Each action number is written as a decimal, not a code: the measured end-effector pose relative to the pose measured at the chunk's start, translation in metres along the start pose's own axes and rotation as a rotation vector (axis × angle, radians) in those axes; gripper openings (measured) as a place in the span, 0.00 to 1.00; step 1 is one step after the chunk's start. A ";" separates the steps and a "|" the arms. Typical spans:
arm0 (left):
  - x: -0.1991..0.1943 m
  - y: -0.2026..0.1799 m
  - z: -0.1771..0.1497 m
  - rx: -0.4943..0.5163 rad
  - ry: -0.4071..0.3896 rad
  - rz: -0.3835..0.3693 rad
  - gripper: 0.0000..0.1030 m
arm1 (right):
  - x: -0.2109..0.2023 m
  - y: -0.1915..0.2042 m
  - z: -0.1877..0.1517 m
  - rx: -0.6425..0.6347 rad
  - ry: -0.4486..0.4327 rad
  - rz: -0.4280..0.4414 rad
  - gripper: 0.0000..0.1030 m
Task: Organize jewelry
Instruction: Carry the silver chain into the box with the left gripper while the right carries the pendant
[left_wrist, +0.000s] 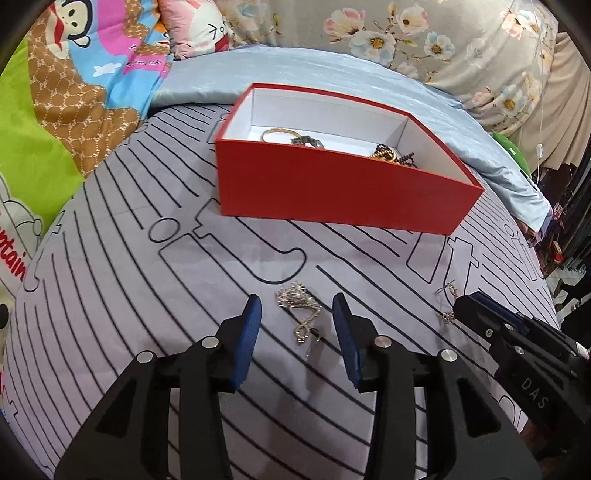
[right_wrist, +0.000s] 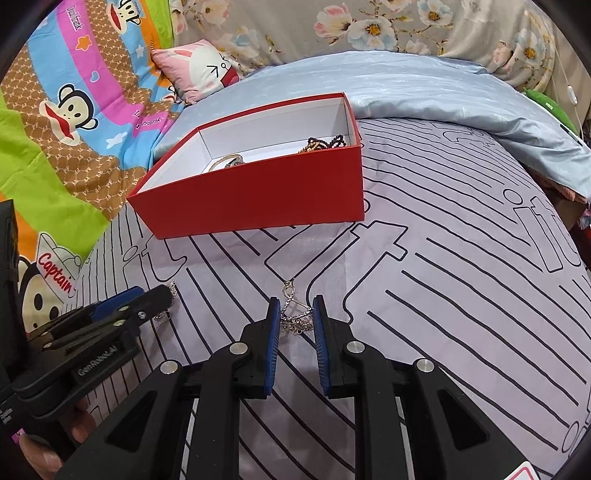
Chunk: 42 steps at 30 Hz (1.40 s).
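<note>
A grey line-patterned bedsheet (left_wrist: 129, 280) covers the bed, with a cartoon monkey blanket (right_wrist: 74, 110), pink rabbit pillow (right_wrist: 201, 72) and floral quilt (left_wrist: 424, 40) behind

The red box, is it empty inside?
No, the red box already holds a gold bangle and dark beaded jewelry on its white floor.

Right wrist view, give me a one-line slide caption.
Open right gripper straddles a rhinestone chain on the striped sheet, red box of jewelry beyond.
</note>
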<state>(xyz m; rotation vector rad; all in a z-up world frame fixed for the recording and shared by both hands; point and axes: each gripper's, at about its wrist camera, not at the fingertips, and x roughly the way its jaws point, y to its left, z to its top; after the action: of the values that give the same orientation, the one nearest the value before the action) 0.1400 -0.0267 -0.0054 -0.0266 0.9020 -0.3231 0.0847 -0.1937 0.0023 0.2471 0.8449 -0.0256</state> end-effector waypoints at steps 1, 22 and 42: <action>0.005 -0.003 0.000 0.012 0.012 0.006 0.36 | 0.000 0.000 0.000 0.000 0.000 0.000 0.16; -0.027 -0.012 0.015 0.027 -0.057 0.002 0.18 | -0.021 0.008 0.013 -0.003 -0.047 0.039 0.16; -0.062 -0.034 0.114 0.085 -0.201 0.023 0.18 | -0.057 0.035 0.108 -0.074 -0.216 0.104 0.17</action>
<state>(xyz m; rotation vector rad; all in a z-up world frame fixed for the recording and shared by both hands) 0.1840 -0.0541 0.1185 0.0290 0.6883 -0.3306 0.1312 -0.1880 0.1207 0.2144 0.6162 0.0751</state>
